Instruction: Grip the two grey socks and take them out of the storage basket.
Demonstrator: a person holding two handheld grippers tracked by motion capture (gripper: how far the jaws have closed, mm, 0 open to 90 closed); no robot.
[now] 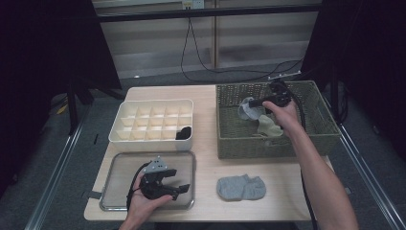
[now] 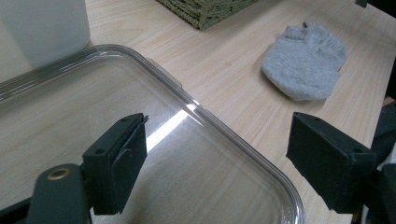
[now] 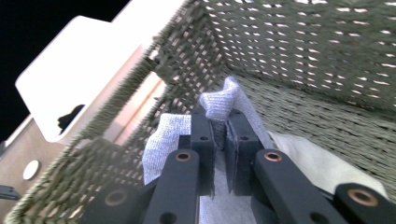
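clamped the right gripper [image 3: 219, 135] on a light grey sock [image 3: 219, 105], pinched at a fold between the jaws, inside the wicker basket [image 1: 230, 139] near its left wall. hung the rest of the sock below the jaws, long axis roughly downward. lay nearest the right hand, well apart from the left gripper [image 1: 174, 184], which hovered wide open and empty over the clear tray [image 2: 243, 144]. probably called for a lift over the basket wall toward the divided white box [image 1: 143, 139].

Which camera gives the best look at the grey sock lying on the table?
The left gripper view: the grey sock lies close and sharp on the bare wood, past the tray, so its knit and folded shape show. The high view has the whole sock too, but small, beside the tray. The right gripper view looks into the basket instead.
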